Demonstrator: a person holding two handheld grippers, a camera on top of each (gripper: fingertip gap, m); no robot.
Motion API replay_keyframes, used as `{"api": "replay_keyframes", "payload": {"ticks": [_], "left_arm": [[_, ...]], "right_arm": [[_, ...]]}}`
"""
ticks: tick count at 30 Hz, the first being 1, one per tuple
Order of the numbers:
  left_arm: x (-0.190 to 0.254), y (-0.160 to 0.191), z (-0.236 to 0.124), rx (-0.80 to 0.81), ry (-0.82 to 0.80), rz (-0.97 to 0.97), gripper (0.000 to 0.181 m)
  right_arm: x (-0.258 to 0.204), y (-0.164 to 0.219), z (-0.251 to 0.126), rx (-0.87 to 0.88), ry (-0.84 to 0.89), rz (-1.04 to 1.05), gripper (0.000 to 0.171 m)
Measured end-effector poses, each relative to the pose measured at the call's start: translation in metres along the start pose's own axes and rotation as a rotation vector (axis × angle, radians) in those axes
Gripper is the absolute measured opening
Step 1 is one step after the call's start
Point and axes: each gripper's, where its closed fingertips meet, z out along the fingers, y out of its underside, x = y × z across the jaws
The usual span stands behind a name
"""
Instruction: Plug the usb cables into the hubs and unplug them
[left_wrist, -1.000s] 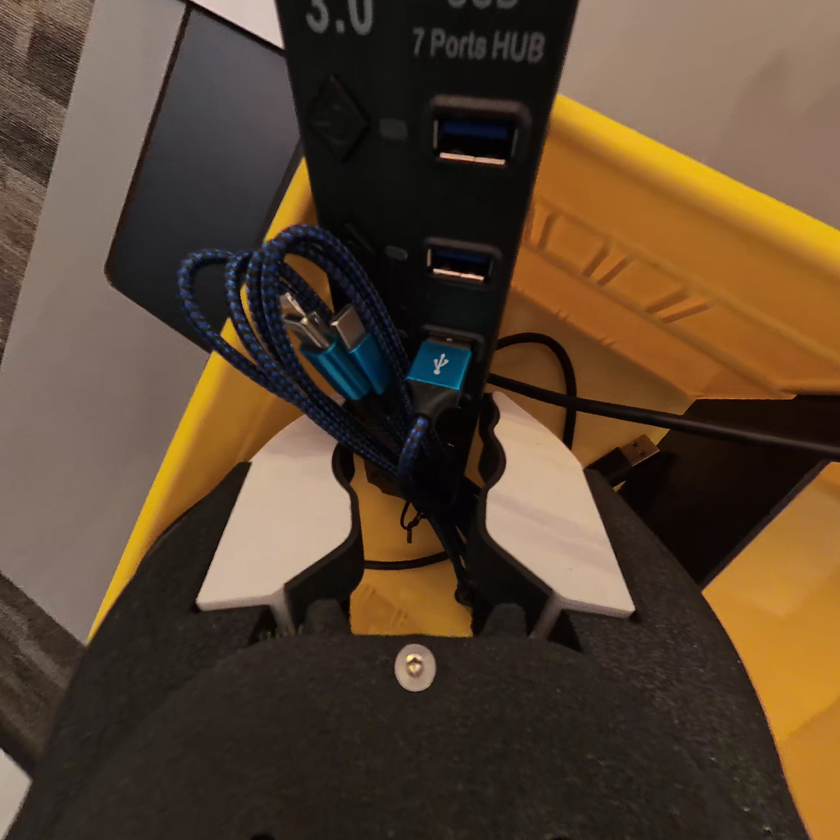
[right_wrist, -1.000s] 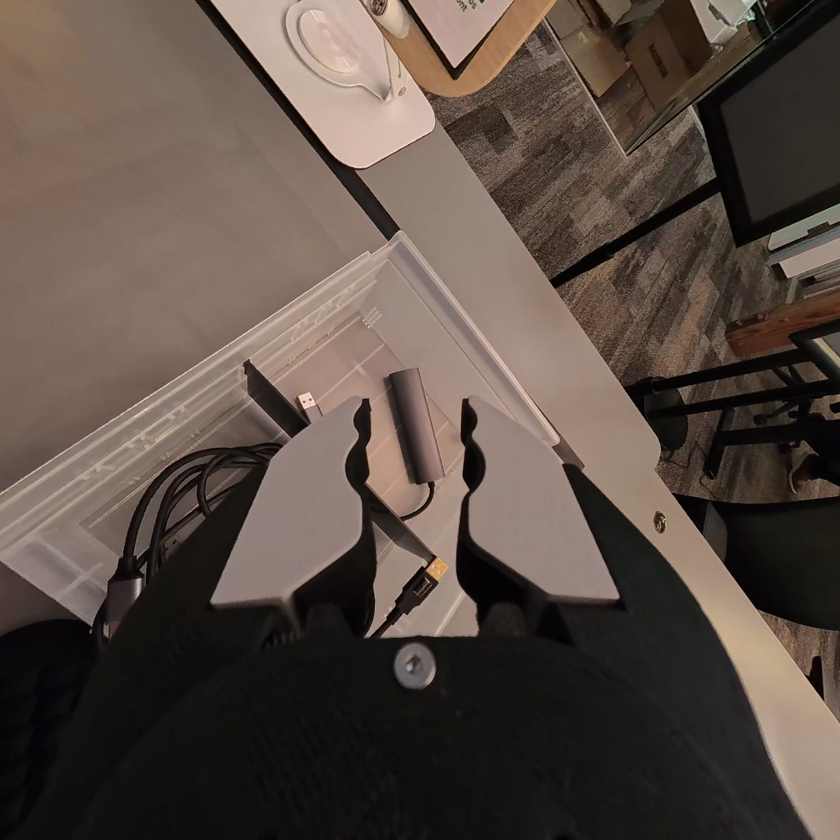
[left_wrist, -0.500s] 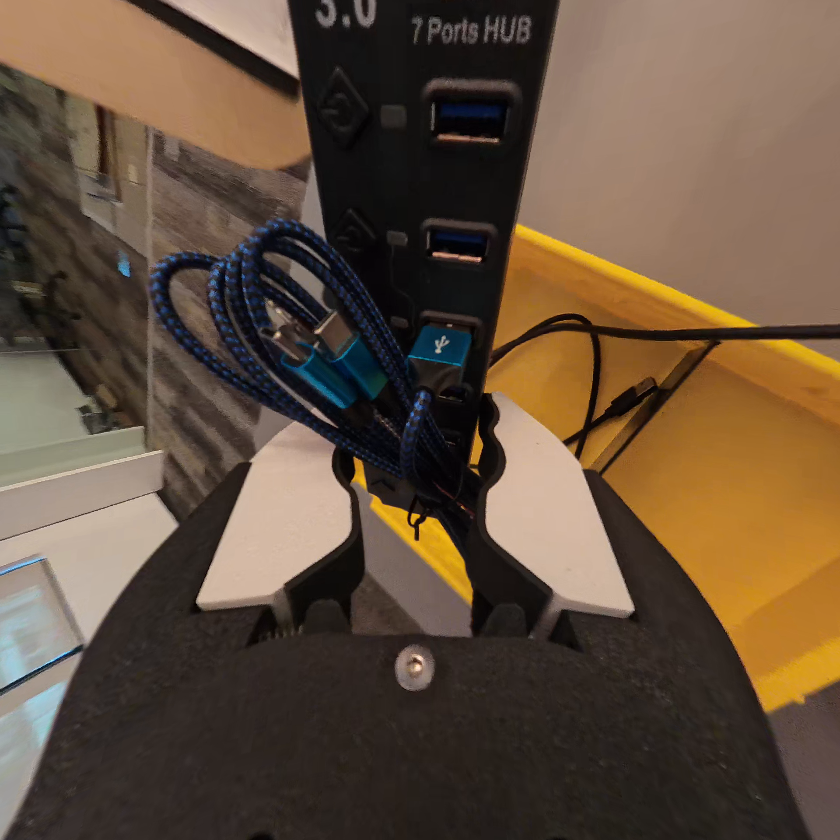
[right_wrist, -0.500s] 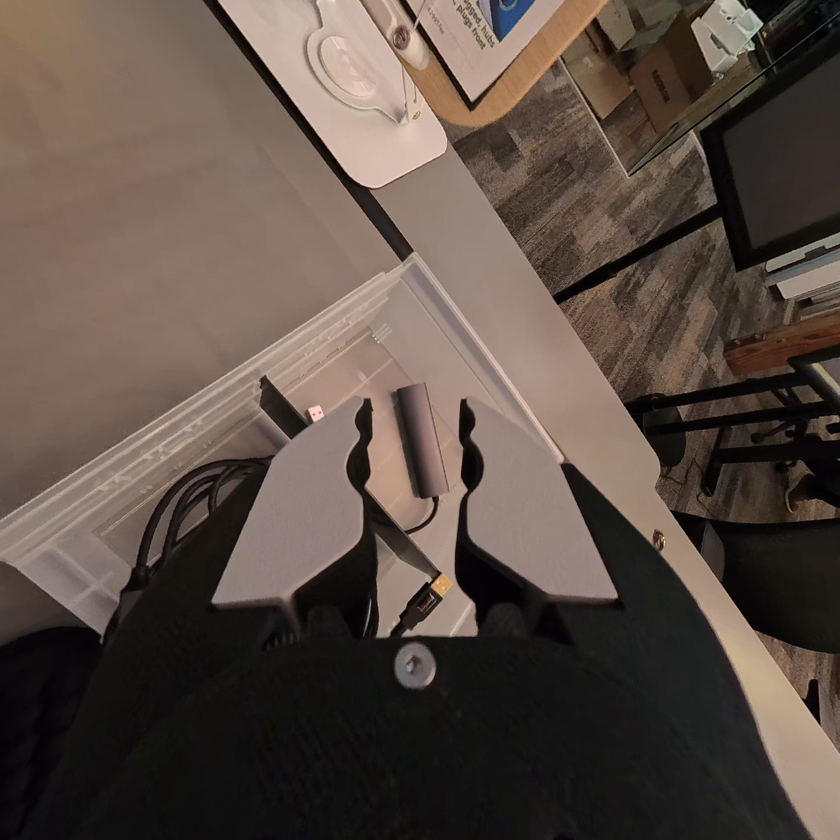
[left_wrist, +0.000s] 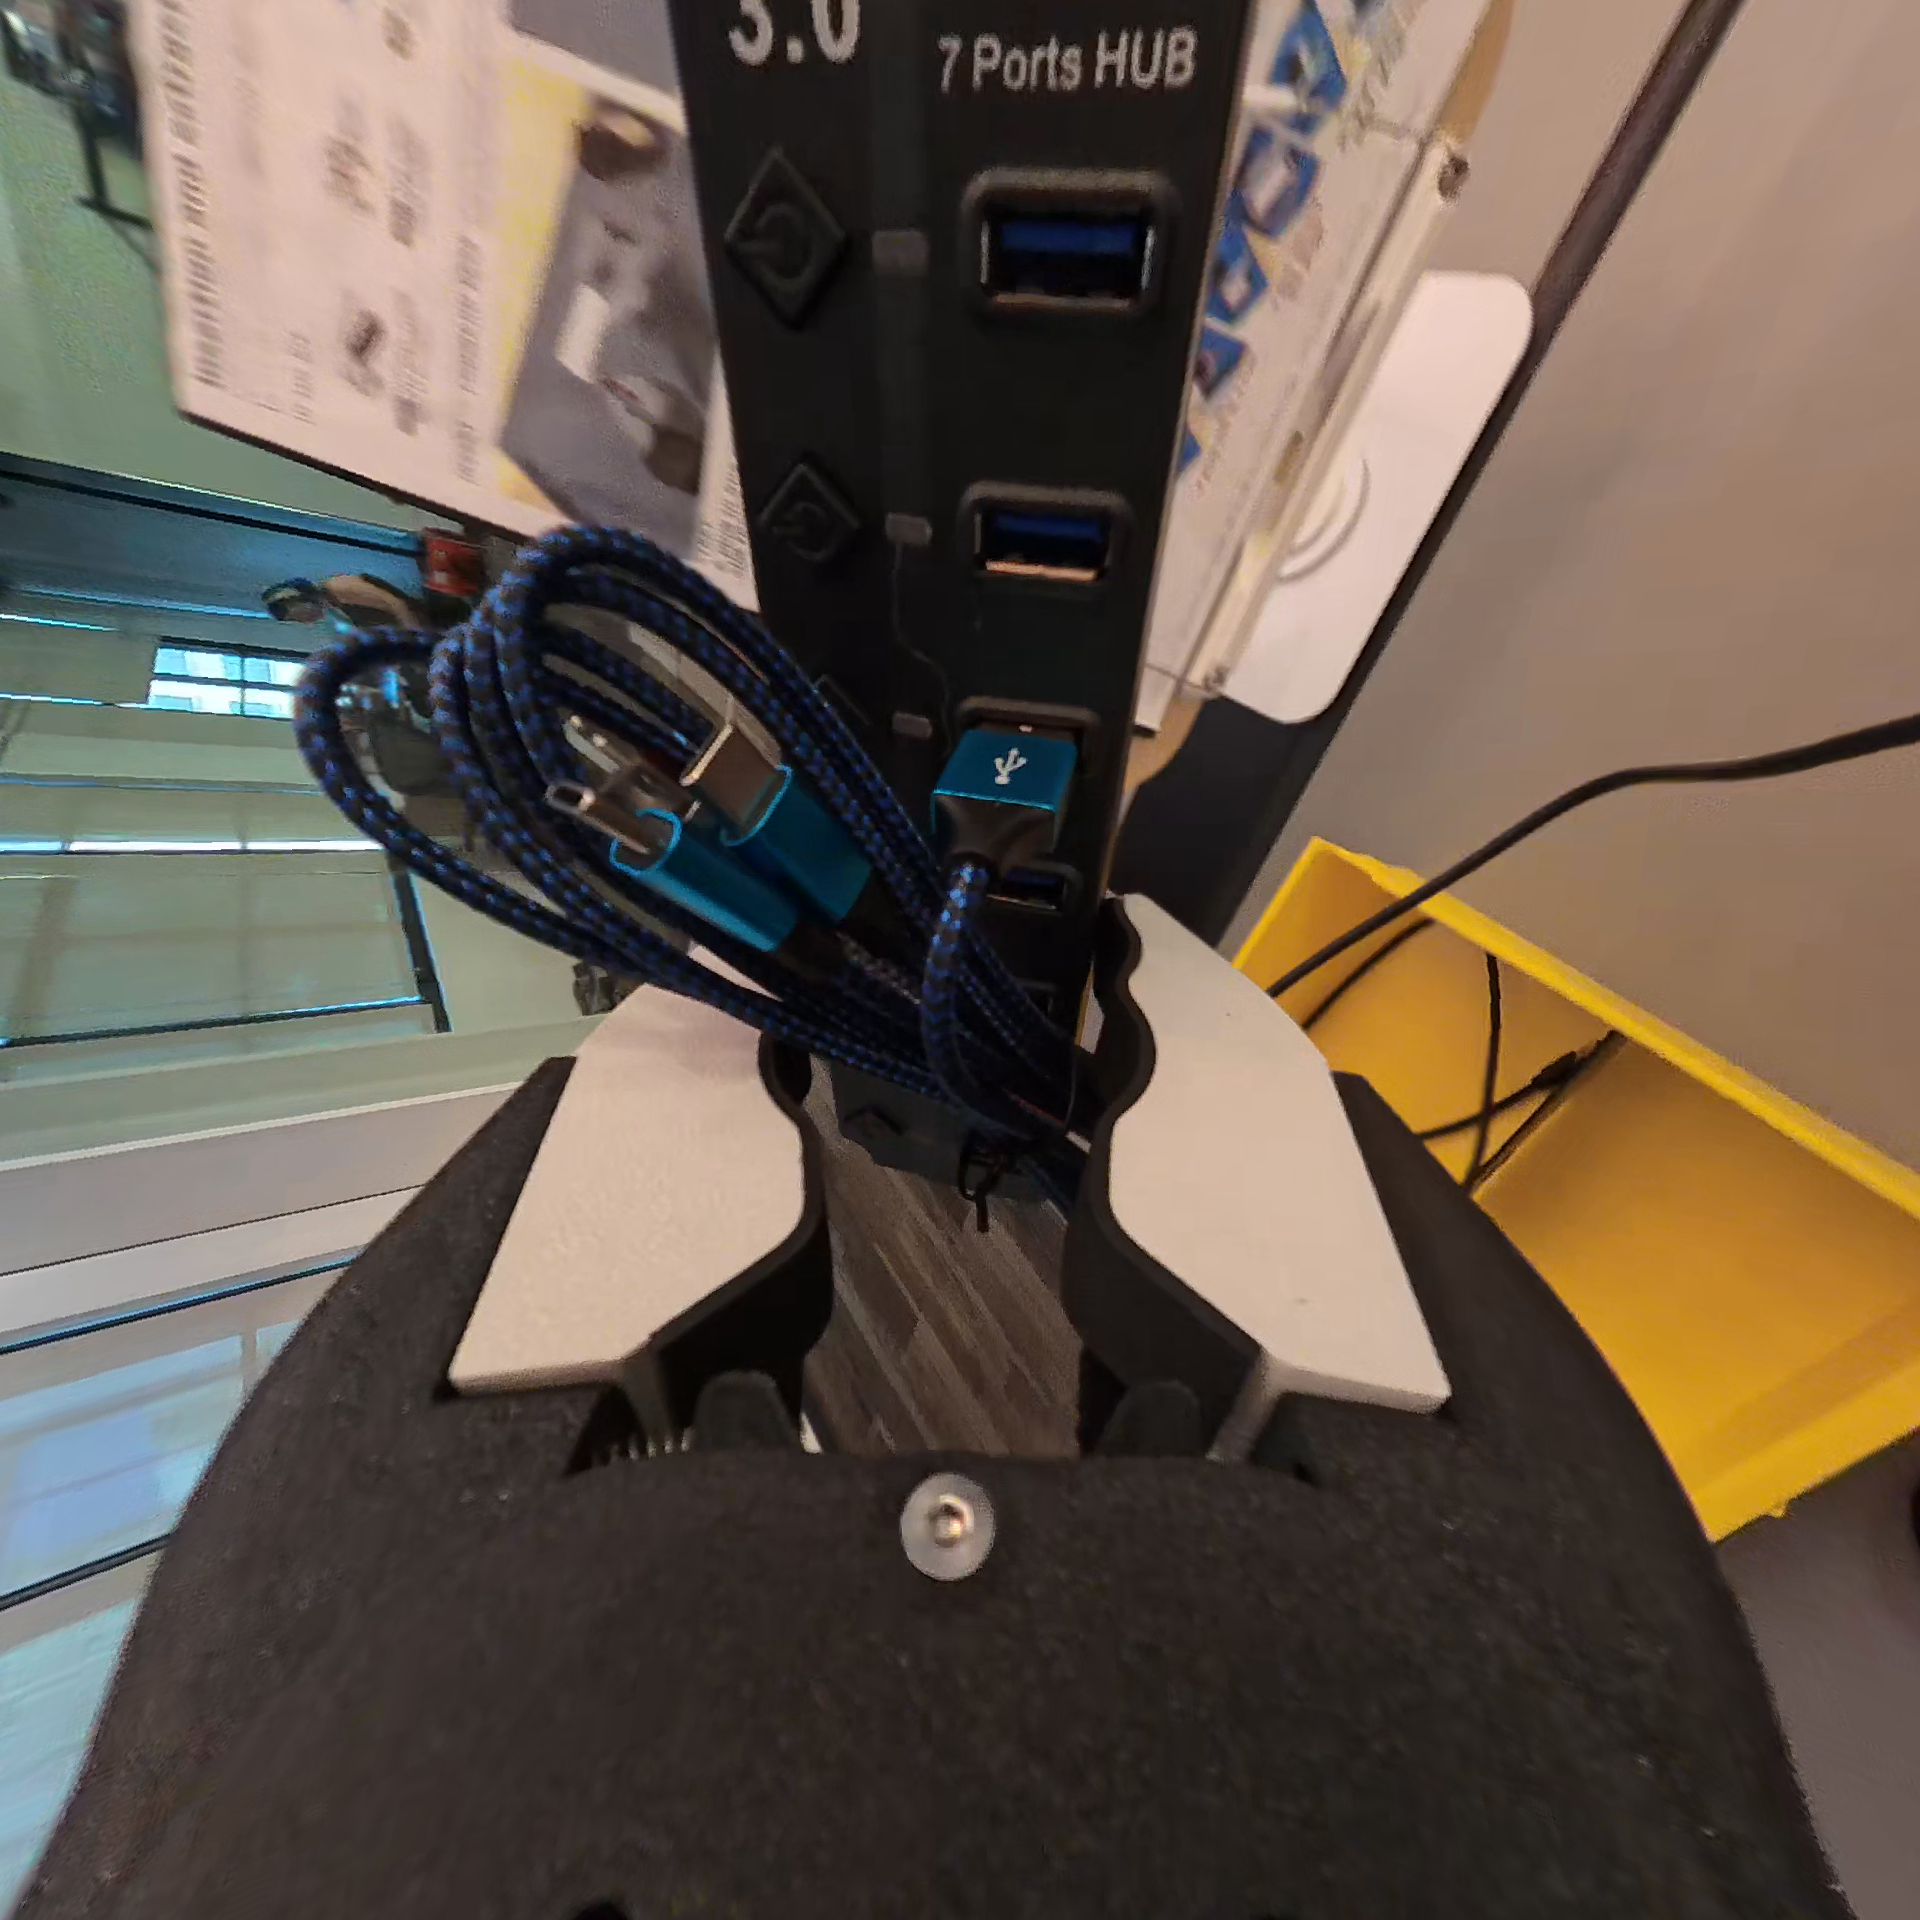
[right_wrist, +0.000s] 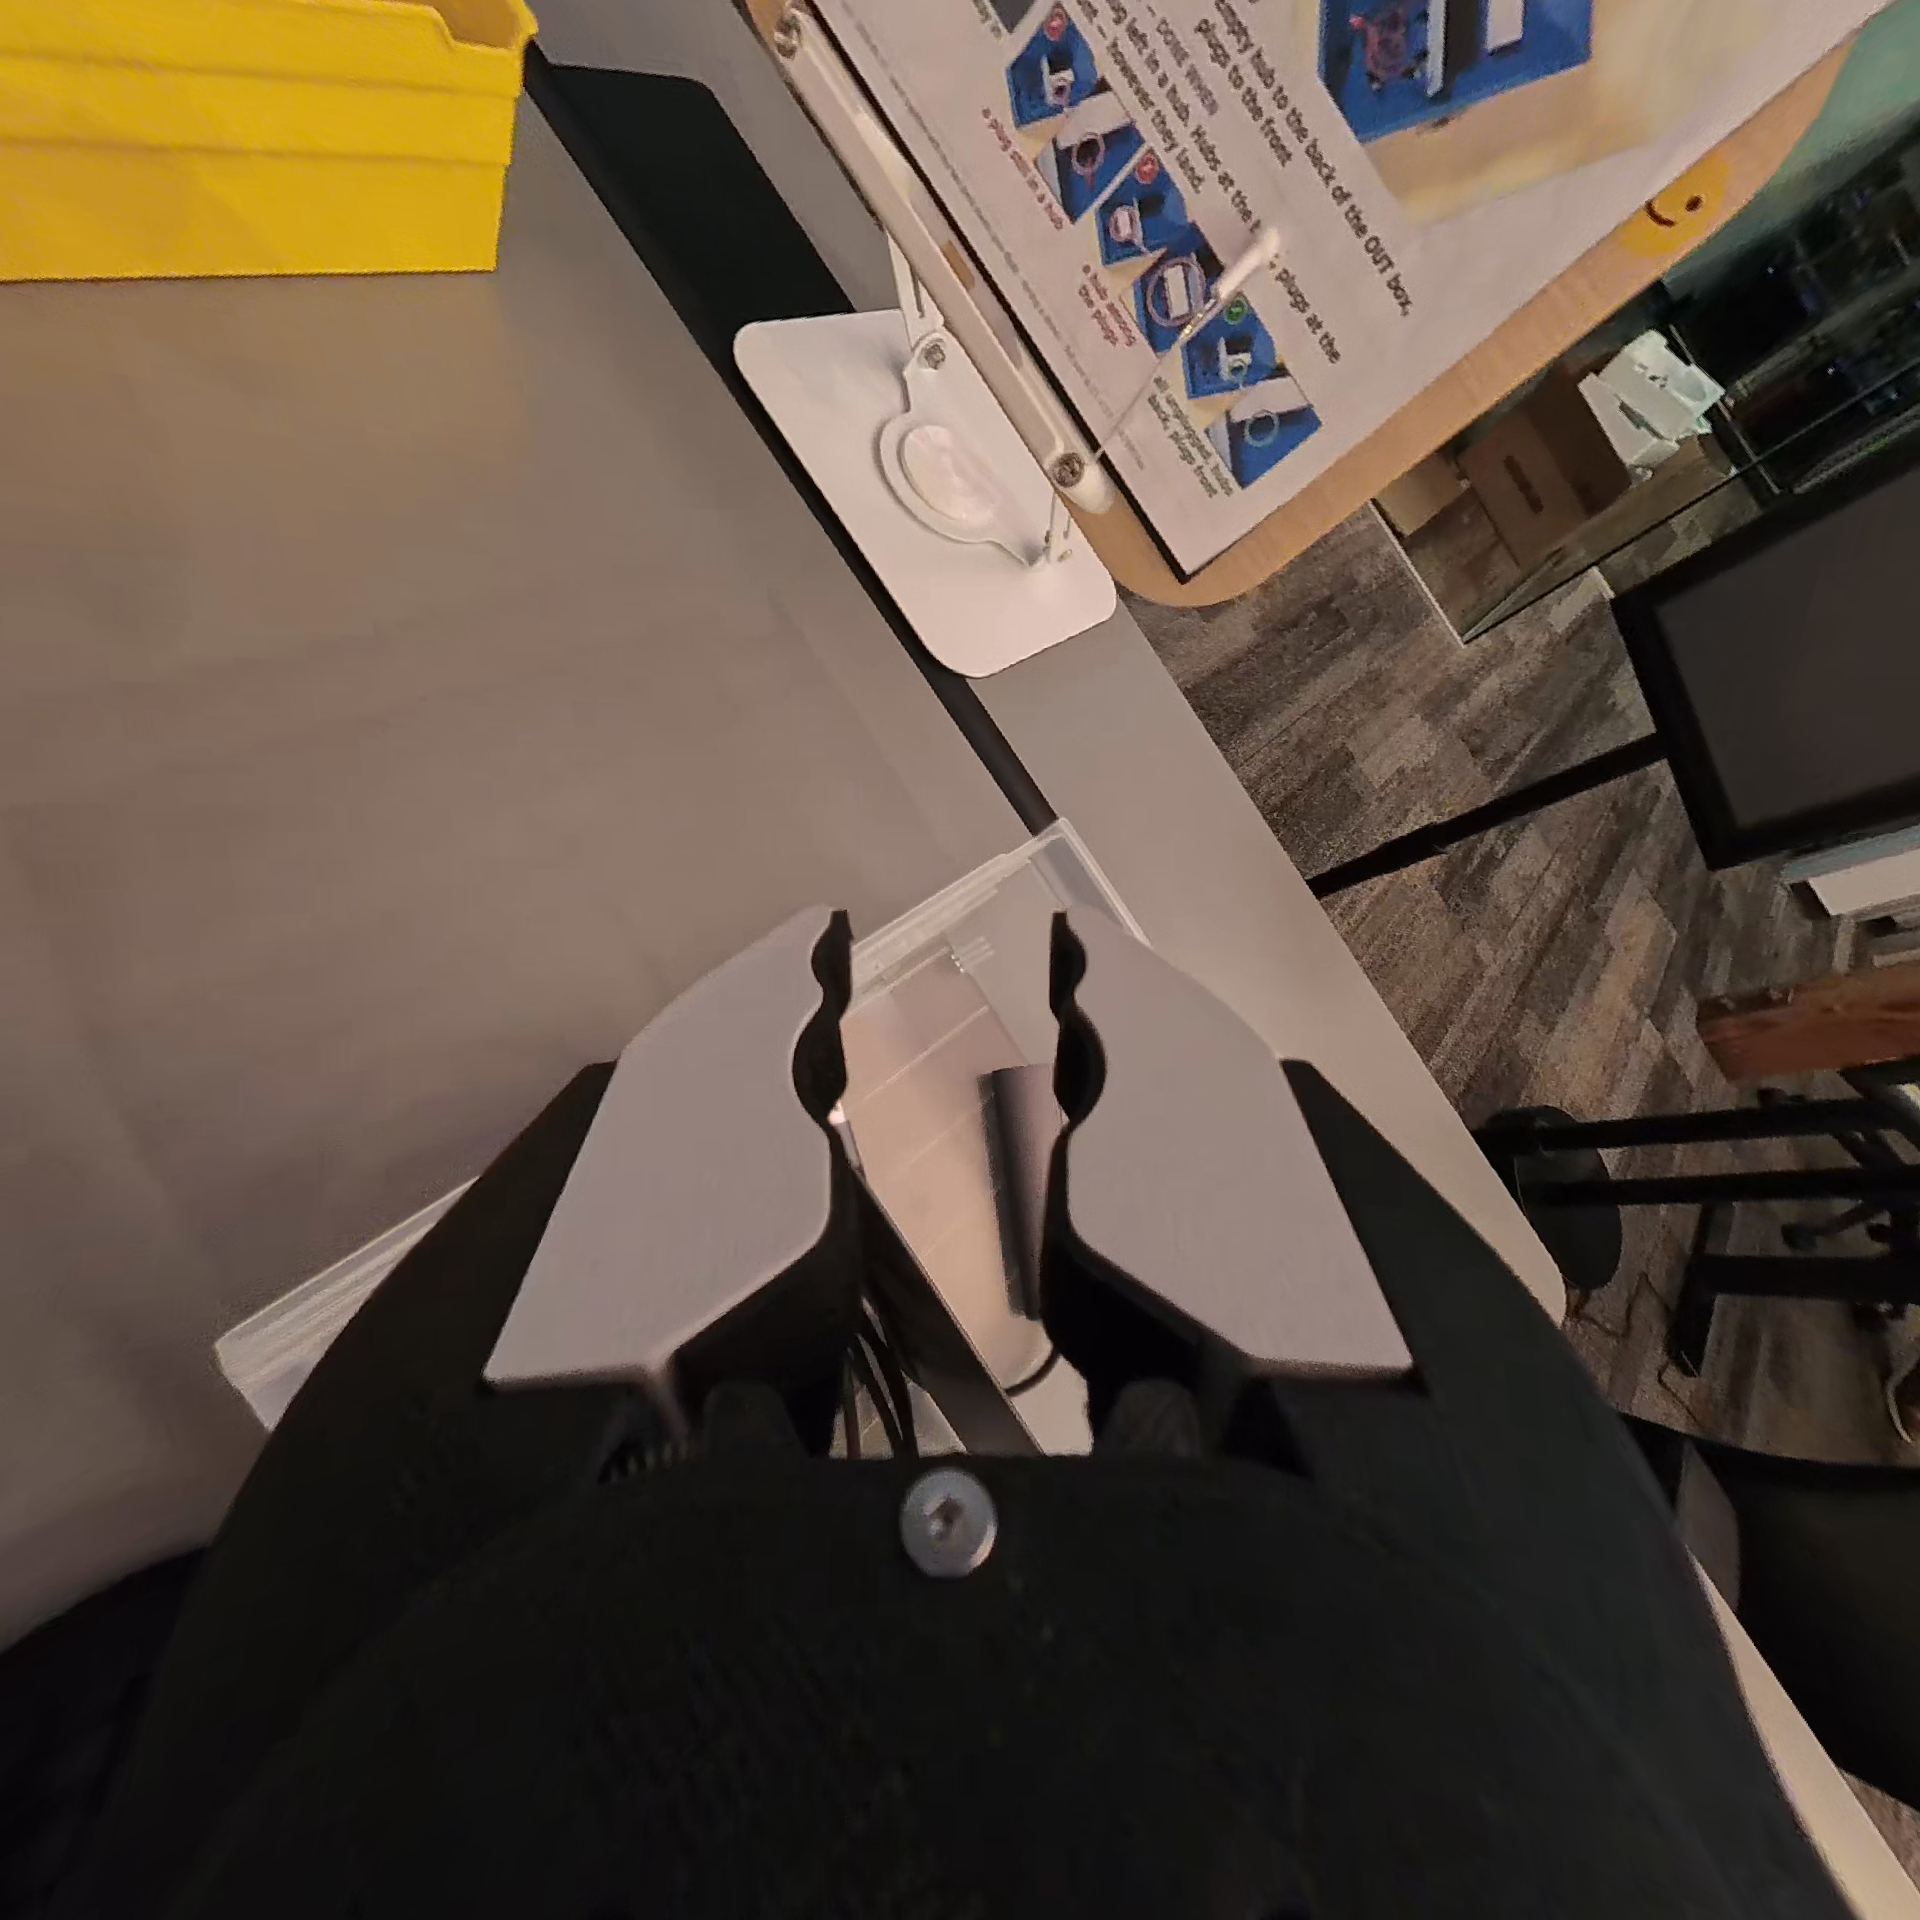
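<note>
My left gripper (left_wrist: 943, 987) is shut on the lower end of a black multi-port USB hub (left_wrist: 956, 416) and holds it upright in the air. A blue USB plug (left_wrist: 1003, 774) sits in the hub's third port. Its blue braided cable (left_wrist: 623, 748) hangs coiled to the left with two loose blue connectors. My right gripper (right_wrist: 951, 925) is open and empty above a clear plastic bin (right_wrist: 997, 862). A slim grey hub (right_wrist: 1013, 1174) lies in that bin between the fingers.
A yellow bin (left_wrist: 1662, 1247) with thin black cables (left_wrist: 1486, 1039) lies at the right in the left wrist view and at the top left in the right wrist view (right_wrist: 249, 135). An instruction board (right_wrist: 1247, 208) on a white stand (right_wrist: 935, 488) stands at the grey table's (right_wrist: 416, 623) edge. A dark monitor (right_wrist: 1787, 686) is beyond. Tip to tip, the grippers are about 40 cm apart.
My left gripper has lifted the hub and cable up out of the yellow bin and swung toward the instruction board. My right gripper has tilted away, so the clear bin sits lower in view.
</note>
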Motion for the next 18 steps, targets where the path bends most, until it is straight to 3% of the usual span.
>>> {"api": "replay_keyframes", "payload": {"ticks": [7,14,18], "left_arm": [[-0.052,-0.057,-0.068,0.029,-0.106,-0.024,0.052],[-0.066,-0.104,-0.130,0.039,-0.161,0.002,0.052],[-0.075,-0.130,-0.167,0.059,-0.196,0.006,0.052]], "right_arm": [[-0.030,-0.034,-0.001,0.151,-0.125,-0.023,0.037],[-0.112,-0.123,-0.012,0.564,-0.399,-0.045,0.038],[-0.145,-0.161,-0.012,0.792,-0.438,0.056,0.042]]}}
